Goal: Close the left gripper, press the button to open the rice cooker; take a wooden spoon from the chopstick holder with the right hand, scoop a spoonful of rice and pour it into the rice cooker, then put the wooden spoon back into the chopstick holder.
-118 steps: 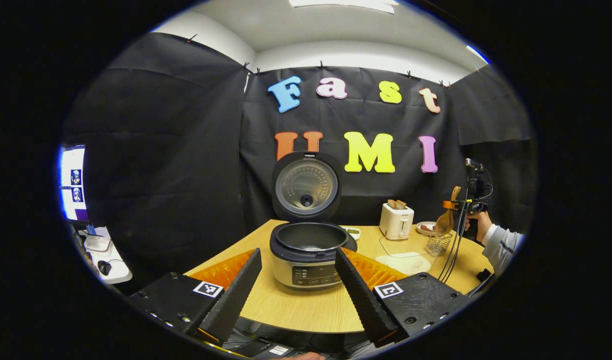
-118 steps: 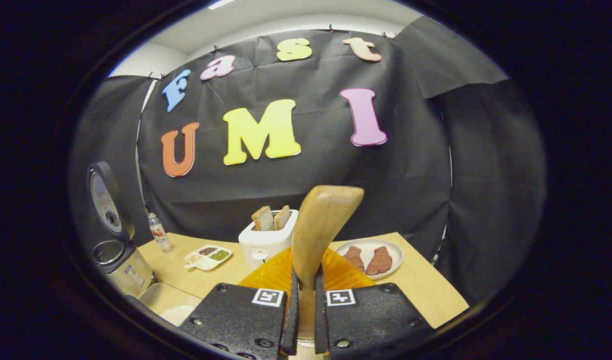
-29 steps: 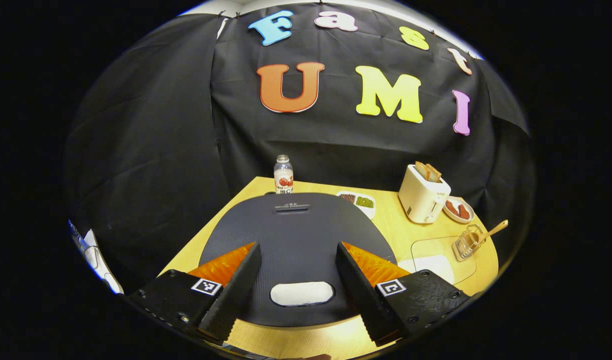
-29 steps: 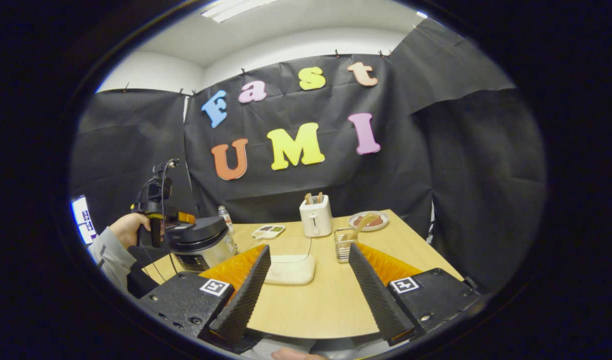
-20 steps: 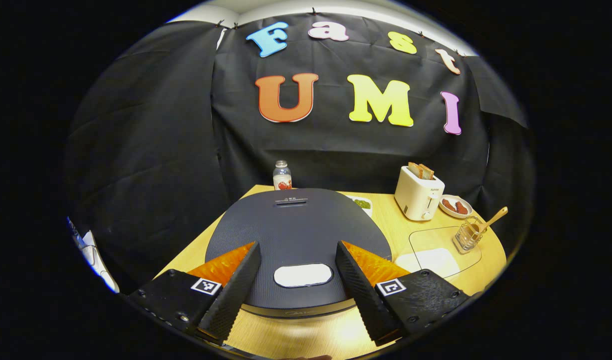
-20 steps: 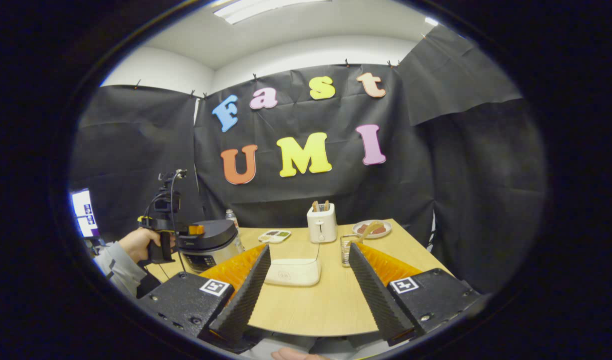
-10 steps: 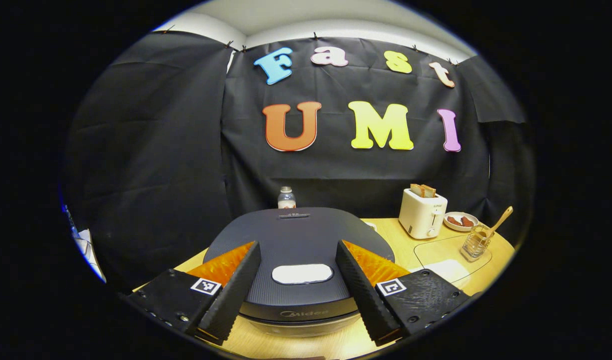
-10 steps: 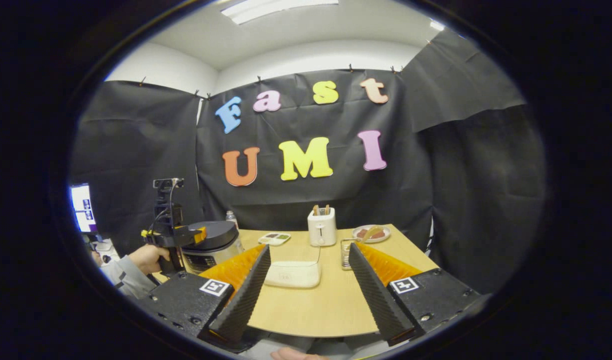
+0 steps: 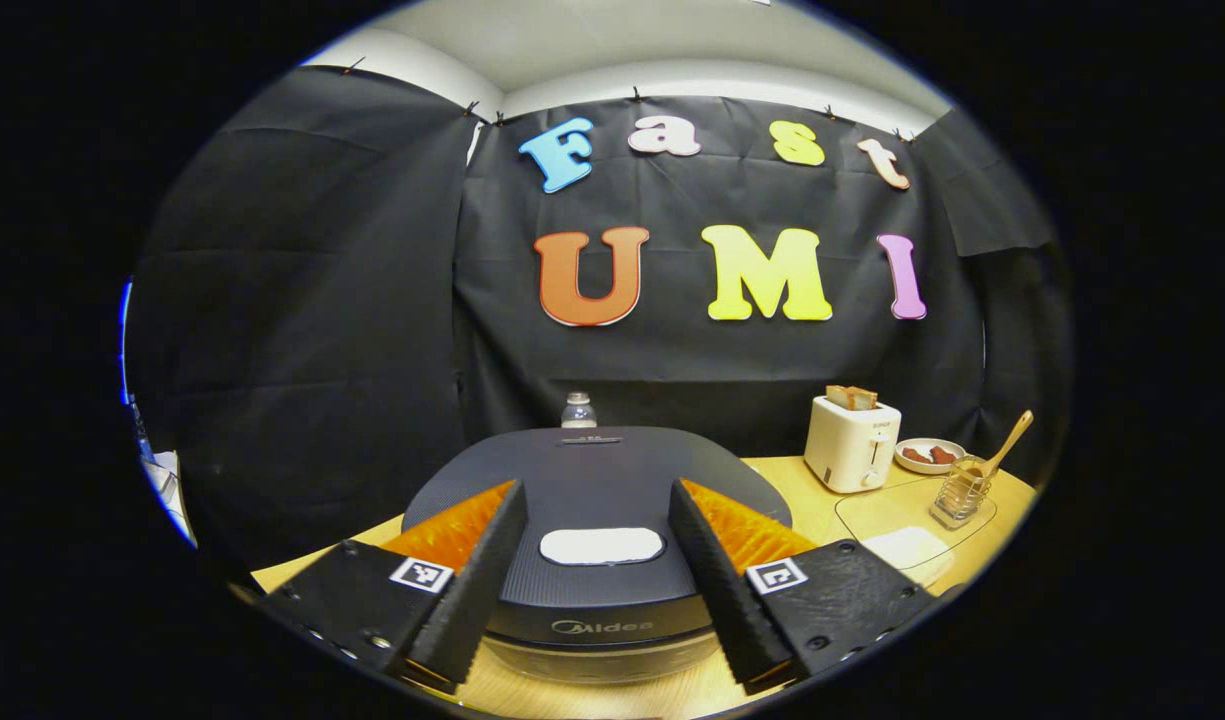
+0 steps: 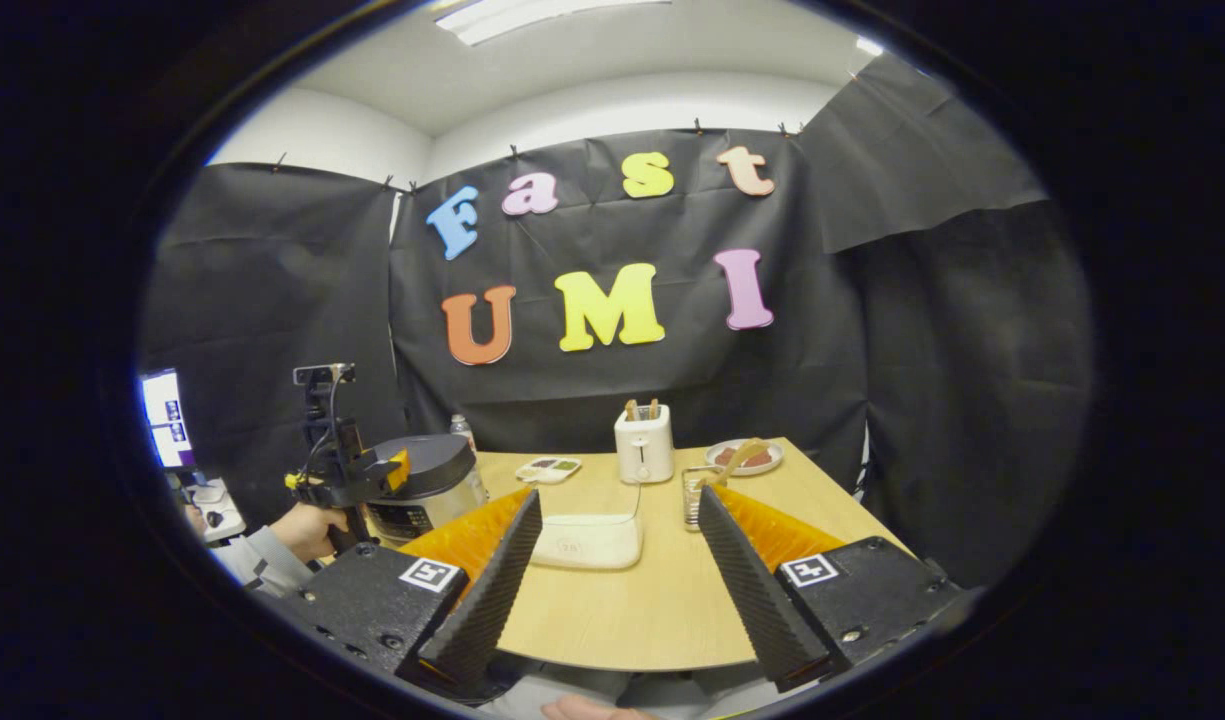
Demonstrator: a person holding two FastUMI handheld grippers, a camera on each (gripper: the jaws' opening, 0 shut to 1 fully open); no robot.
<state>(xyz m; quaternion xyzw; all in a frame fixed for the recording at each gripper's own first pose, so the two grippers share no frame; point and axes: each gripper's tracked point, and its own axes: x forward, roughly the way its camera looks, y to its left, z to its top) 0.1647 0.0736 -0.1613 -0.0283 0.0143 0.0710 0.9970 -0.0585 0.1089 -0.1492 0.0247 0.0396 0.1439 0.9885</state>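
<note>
The rice cooker sits low in the middle of the left gripper view, lid down, a brand word on its front rim that I leave unread; its pale button lies between the spread fingers of the left gripper, jaws wide apart and holding nothing. At the right edge of that view the wooden spoon leans in the chopstick holder, beside the toaster; well apart from the cooker. In the right gripper view the right gripper hangs released over the table, empty.
</note>
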